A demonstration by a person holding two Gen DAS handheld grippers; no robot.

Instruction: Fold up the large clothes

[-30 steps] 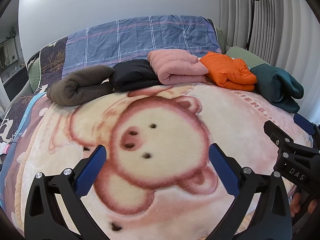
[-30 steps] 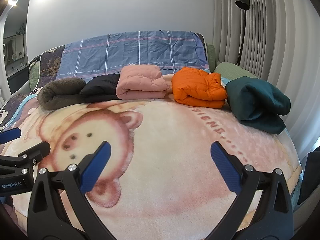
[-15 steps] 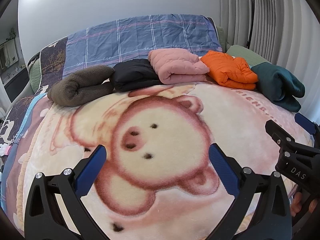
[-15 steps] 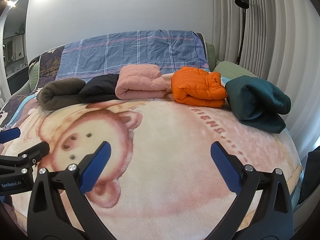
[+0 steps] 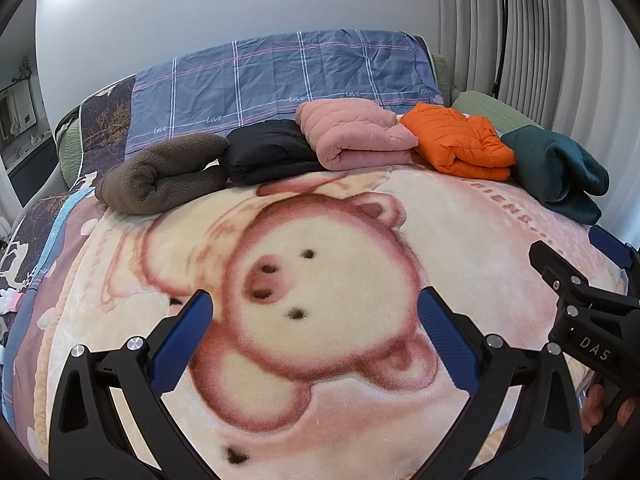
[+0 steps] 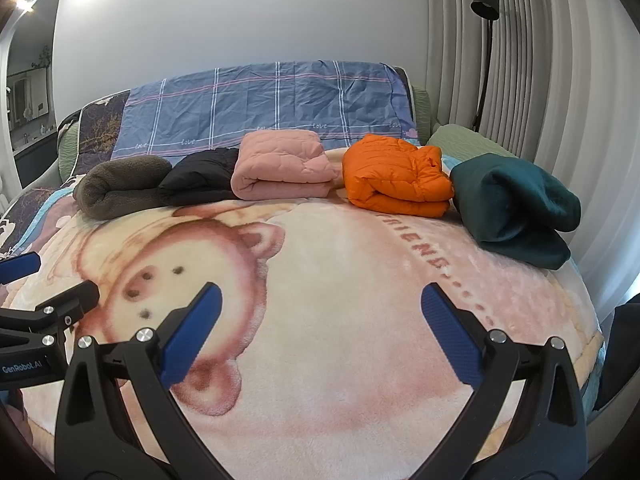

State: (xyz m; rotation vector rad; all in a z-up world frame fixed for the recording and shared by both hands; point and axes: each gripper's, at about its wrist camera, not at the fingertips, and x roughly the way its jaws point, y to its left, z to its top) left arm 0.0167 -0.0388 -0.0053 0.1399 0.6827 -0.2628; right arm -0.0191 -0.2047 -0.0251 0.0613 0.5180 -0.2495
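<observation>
Claws first: the left claw (image 5: 312, 320) hangs spread wide and empty over the bear blanket (image 5: 320, 420), and the right claw (image 6: 320, 320) is just the same, fingers well apart, pinching nothing. Out past them, up at twelve o'clock, sits a tidy row along the far edge of the blanket: brown fleece (image 5: 160, 176) at eleven, black jacket (image 5: 268, 150) touching it, pink jacket (image 5: 356, 134) dead ahead, orange jacket (image 5: 456, 144) at one, green garment (image 5: 556, 172) at two. All five look folded already. Nothing unfolded lies in sight, so the folding seems finished, or the next piece is out of view. Striped bedding (image 5: 280, 76) backs the row.
</observation>
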